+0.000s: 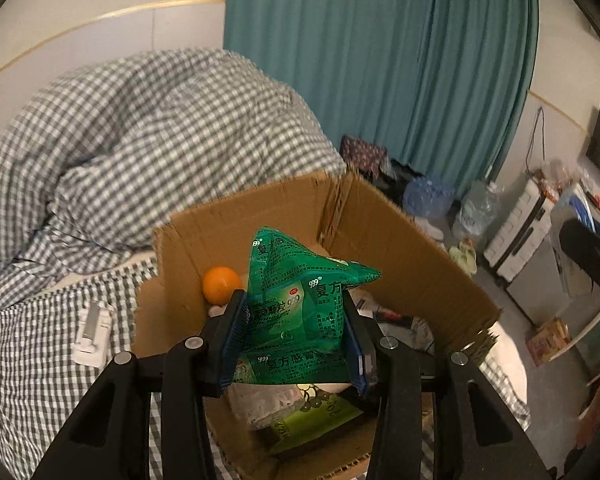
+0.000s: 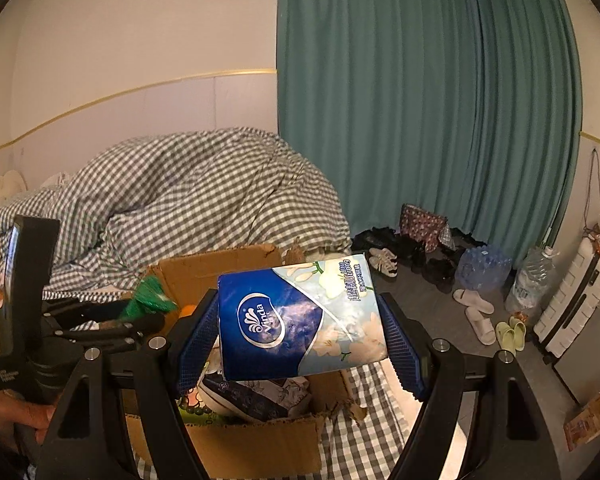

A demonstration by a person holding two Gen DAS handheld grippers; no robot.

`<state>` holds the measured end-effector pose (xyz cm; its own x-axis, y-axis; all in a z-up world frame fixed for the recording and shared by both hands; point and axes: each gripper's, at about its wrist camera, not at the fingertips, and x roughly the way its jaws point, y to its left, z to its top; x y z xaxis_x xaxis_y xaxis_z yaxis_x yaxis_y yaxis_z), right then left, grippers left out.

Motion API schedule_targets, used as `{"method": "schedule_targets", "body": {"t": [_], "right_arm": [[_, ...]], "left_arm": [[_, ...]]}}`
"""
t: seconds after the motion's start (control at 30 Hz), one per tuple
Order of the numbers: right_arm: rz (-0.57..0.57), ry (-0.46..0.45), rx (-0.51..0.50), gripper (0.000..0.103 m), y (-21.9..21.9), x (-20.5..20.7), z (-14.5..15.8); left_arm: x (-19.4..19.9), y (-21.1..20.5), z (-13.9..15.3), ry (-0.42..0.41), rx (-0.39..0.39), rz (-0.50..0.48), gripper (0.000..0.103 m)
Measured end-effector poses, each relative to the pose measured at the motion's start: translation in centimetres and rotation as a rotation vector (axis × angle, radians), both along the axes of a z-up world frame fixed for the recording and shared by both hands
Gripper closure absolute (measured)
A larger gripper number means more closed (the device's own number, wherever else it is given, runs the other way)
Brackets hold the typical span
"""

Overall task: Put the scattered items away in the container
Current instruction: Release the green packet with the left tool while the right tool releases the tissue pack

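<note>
My left gripper [image 1: 294, 300] is shut on a green medicine packet [image 1: 300, 304], held over the open cardboard box [image 1: 396, 248] on the bed. An orange [image 1: 221, 285] lies in the box's far corner, with several wrapped items [image 1: 300, 408] below the packet. In the right wrist view my right gripper [image 2: 300, 312] is shut on a blue and white tissue pack [image 2: 300, 320], hanging above the same box [image 2: 256, 444]. The left gripper [image 2: 112, 316] with the green packet [image 2: 152, 292] shows at the left, a hand [image 2: 12, 416] holding its grip.
A checked duvet [image 1: 140, 140] is heaped behind the box on the checked sheet. A white plastic clip [image 1: 92, 332] lies on the sheet left of the box. Right of the bed: teal curtain [image 2: 420, 120], shoes, slippers [image 2: 480, 320], water bottles, a white suitcase [image 2: 572, 304].
</note>
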<state>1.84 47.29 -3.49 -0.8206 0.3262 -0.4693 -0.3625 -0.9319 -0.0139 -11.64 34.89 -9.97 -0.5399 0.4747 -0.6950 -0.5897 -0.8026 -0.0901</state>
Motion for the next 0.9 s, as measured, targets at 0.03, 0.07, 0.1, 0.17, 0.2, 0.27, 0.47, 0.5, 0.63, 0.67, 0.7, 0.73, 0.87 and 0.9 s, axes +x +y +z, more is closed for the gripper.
{"method": "schedule_targets", "body": {"t": [0.03,0.07,0.1,0.17,0.2,0.27,0.47,0.5,0.63,0.67,0.7,0.73,0.87,0.9], "right_arm": [[0.003,-0.005,-0.002,0.027,0.0,-0.4,-0.3],[0.005,-0.011,-0.005,0.027,0.1,-0.8,-0.7],[0.007,-0.014,-0.007,0.027,0.2,-1.1,-0.9],[0.012,-0.020,-0.013,0.027,0.4,-1.6,-1.5],[0.014,-0.023,-0.014,0.027,0.4,-2.0,-1.7],[0.020,-0.029,-0.018,0.027,0.4,-2.5,-2.1],[0.025,-0.038,-0.028,0.027,0.4,-3.2,-3.0],[0.026,-0.038,-0.028,0.027,0.4,-3.4,-3.0],[0.033,-0.046,-0.032,0.027,-0.1,-4.0,-3.4],[0.034,-0.050,-0.033,0.027,-0.1,-4.3,-3.5],[0.037,-0.056,-0.033,0.027,-0.2,-4.5,-3.7],[0.038,-0.067,-0.033,0.027,-0.3,-4.9,-4.0],[0.056,-0.127,-0.045,0.027,-0.9,-6.3,-5.6],[0.061,-0.154,-0.049,0.027,-1.1,-6.8,-6.1]], "left_arm": [[-0.2,0.3,-0.3,-0.008,-0.006,-0.005,0.058],[-0.5,0.5,-0.8,-0.021,-0.013,-0.012,0.058],[-0.7,0.7,-1.2,-0.033,-0.018,-0.017,0.057],[-1.1,0.8,-1.9,-0.046,-0.024,-0.018,0.057],[-1.3,0.9,-2.3,-0.053,-0.030,-0.017,0.054],[-1.7,0.9,-2.8,-0.068,-0.031,-0.018,0.045],[-1.7,0.2,-2.3,-0.004,-0.004,0.010,0.000],[-1.6,-0.1,-2.1,0.008,-0.002,0.014,0.000],[-1.8,-1.5,-1.4,0.030,-0.011,0.043,0.000],[-1.9,-1.9,-1.3,0.036,-0.012,0.049,0.000],[-1.9,-2.4,-1.1,0.043,-0.014,0.060,0.000],[-2.0,-2.9,-0.9,0.050,-0.016,0.072,0.000],[-2.3,-4.9,-0.2,0.062,-0.006,0.104,0.000],[-2.3,-5.5,0.0,0.066,-0.003,0.113,0.000]]}}
